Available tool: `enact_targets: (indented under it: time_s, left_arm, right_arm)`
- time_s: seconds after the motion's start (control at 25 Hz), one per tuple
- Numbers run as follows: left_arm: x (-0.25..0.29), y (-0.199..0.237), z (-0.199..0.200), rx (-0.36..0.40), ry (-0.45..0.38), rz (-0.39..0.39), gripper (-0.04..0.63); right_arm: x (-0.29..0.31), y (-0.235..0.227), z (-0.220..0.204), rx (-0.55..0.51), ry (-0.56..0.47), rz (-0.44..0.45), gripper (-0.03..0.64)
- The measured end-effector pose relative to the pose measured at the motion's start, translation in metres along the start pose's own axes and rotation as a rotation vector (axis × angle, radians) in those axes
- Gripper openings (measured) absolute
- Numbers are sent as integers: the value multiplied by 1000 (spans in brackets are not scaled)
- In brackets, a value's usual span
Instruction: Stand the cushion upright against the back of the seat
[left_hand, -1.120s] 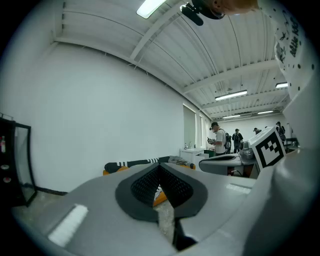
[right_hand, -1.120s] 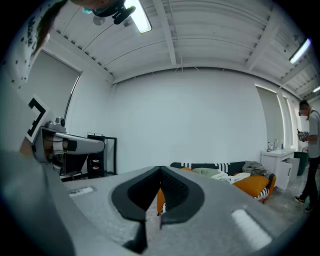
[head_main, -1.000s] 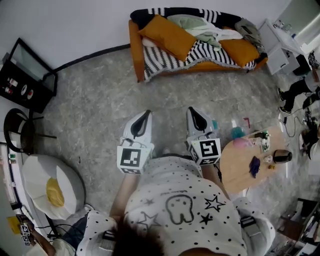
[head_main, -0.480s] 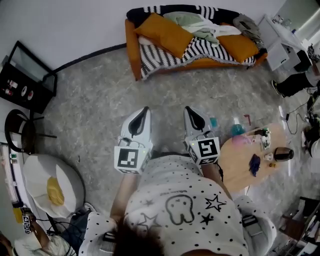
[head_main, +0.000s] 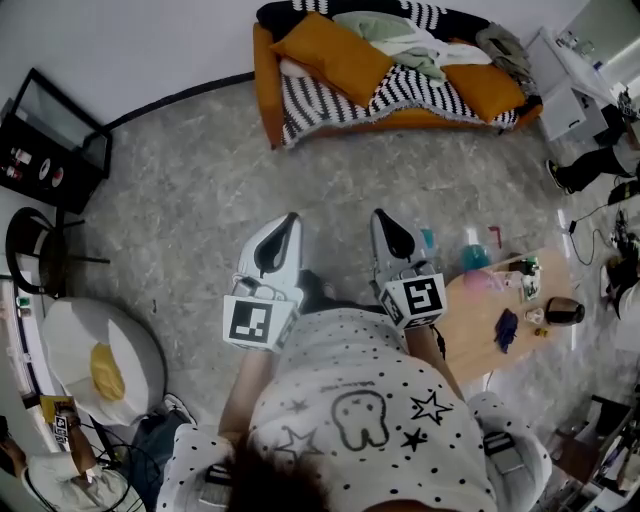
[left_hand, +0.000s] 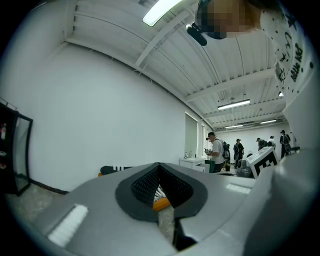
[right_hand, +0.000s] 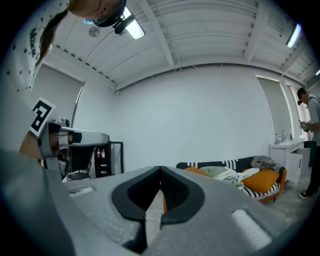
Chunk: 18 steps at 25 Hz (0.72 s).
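Standing well apart from the sofa (head_main: 263, 95), the person holds the left gripper (head_main: 290, 218) and the right gripper (head_main: 383, 215) level and side by side, aimed toward it. That looks like the start of an approach, since nothing is within reach. Both pairs of fingers are pressed together at the tips, with nothing between them.

The cushion (head_main: 335, 58) is orange and lies slumped at a slant near the sofa's left end, on a striped throw (head_main: 320, 110). It is not yet upright against the back. A second orange cushion (head_main: 490, 92) and a heap of clothes (head_main: 400, 40) crowd the rest of the seat, probably leaving little room.

The floor (head_main: 190, 190) is grey and speckled, below a plain white wall (head_main: 110, 40). A black cabinet (head_main: 50, 140) stands at the left. A round wooden counter (head_main: 475, 340) with bottles and small items sits just beside the person's right.
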<state>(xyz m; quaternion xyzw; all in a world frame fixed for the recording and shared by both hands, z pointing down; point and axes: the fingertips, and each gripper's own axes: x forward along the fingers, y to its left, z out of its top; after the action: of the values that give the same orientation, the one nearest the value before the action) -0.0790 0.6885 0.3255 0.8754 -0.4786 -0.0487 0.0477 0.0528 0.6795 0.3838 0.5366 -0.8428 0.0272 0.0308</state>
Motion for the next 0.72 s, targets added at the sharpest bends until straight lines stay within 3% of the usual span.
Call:
enact_targets:
  time_s: [0.48, 0.72]
  left_arm:
    - [64, 49, 26, -3, -18, -77, -3]
    - [75, 72, 16, -4, 37, -96, -3]
  right_arm:
    - [66, -20, 24, -4, -2, -99, -5]
    - [85, -17, 17, -42, 21, -131, -5]
